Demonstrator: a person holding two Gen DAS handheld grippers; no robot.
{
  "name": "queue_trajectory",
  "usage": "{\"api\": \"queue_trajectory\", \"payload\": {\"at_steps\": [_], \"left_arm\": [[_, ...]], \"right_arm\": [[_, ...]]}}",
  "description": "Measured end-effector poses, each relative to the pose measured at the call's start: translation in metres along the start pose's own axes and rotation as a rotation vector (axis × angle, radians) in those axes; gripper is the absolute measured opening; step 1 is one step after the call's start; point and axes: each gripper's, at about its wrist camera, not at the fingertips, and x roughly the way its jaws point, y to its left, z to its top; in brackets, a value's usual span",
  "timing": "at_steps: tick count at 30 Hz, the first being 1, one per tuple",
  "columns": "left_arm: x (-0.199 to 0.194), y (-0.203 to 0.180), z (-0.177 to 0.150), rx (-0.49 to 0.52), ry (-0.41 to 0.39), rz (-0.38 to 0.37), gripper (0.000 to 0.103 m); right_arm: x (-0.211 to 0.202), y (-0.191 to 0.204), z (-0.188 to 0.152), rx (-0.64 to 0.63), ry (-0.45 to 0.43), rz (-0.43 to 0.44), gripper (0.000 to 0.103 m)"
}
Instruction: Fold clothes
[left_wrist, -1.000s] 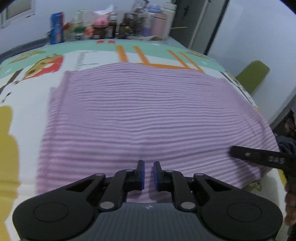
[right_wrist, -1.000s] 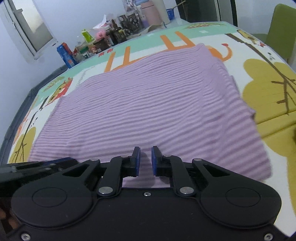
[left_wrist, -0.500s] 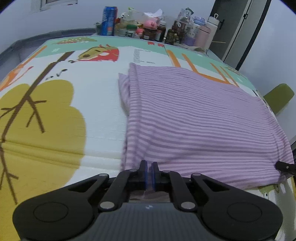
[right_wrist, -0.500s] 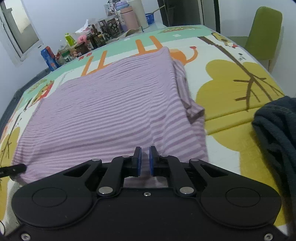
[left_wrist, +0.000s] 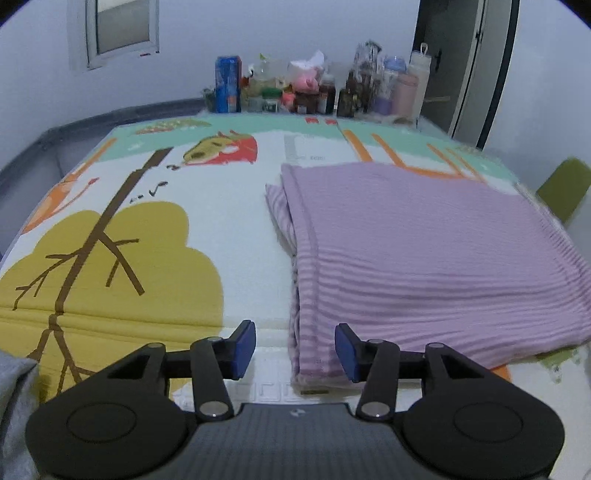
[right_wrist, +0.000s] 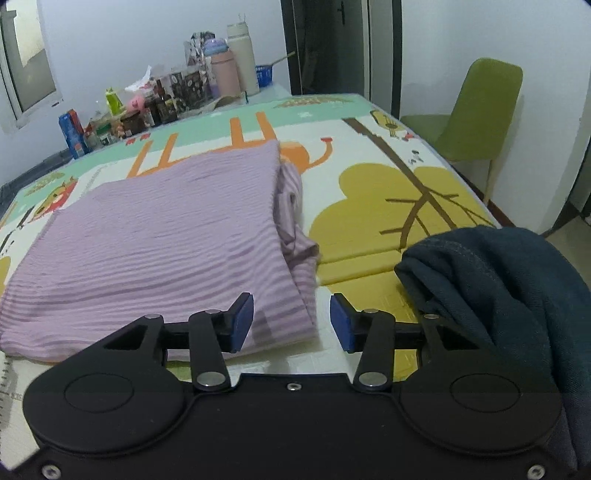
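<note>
Both tools, pressed together on the hem half a second ago, now stand spread and empty. The left gripper (left_wrist: 294, 349) sits at the near-left corner of the folded lilac striped knit garment (left_wrist: 424, 258), which lies flat on the printed play mat (left_wrist: 221, 221); the right gripper (right_wrist: 291, 323) sits at its near-right corner. A grey cloth (left_wrist: 14, 406) is cut off at left; a dark navy garment (right_wrist: 498, 288) partly hides behind the right tool.

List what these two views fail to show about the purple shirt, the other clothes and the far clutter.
- Purple shirt: its under layers are covered by the top fold in both views; its right edge is smeared in the left wrist view.
- Dark garment: cut off by the right wrist view's edge and partly behind the right gripper.
- Grey cloth: only a corner shows, left wrist view.
- Bottles: labels too small.
</note>
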Motion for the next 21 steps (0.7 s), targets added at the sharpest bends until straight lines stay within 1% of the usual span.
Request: {"api": "queue_trajectory", "payload": {"at_steps": [3,4,5,6,7,8,9,10,11,14,21], "left_arm": [[0.010,-0.003,-0.003,-0.016,0.031,-0.028,0.050],[0.013,-0.004,-0.004,-0.022,0.039,-0.037,0.048],[0.014,-0.004,-0.004,-0.027,0.047,-0.046,0.043],[0.016,-0.005,-0.005,-0.030,0.054,-0.060,0.038],[0.017,-0.005,-0.005,-0.034,0.062,-0.074,0.029],[0.016,-0.005,-0.006,-0.030,0.063,-0.076,0.024],[0.014,-0.005,-0.006,-0.021,0.062,-0.073,0.020],[0.013,-0.005,-0.005,-0.011,0.063,-0.071,0.015],[0.011,-0.004,-0.005,-0.009,0.066,-0.074,0.013],[0.007,0.000,-0.004,-0.011,0.085,-0.080,0.012],[-0.007,0.004,-0.013,0.013,0.136,-0.079,0.011]], "right_arm": [[0.011,-0.001,-0.001,0.013,0.029,0.009,0.043],[0.015,0.000,-0.002,0.018,0.037,0.011,0.042],[0.018,0.001,-0.002,0.024,0.045,0.013,0.039],[0.021,0.001,-0.003,0.028,0.051,0.014,0.035],[0.024,0.002,-0.004,0.028,0.053,0.013,0.032],[0.025,0.003,-0.005,0.027,0.054,0.017,0.021],[0.025,0.004,-0.006,0.024,0.052,0.028,0.013],[0.025,0.005,-0.007,0.021,0.052,0.036,0.012],[0.025,0.006,-0.008,0.016,0.052,0.040,0.010],[0.022,0.008,-0.010,0.002,0.058,0.053,0.008],[0.002,0.004,-0.021,0.005,0.098,0.079,0.008]]}}
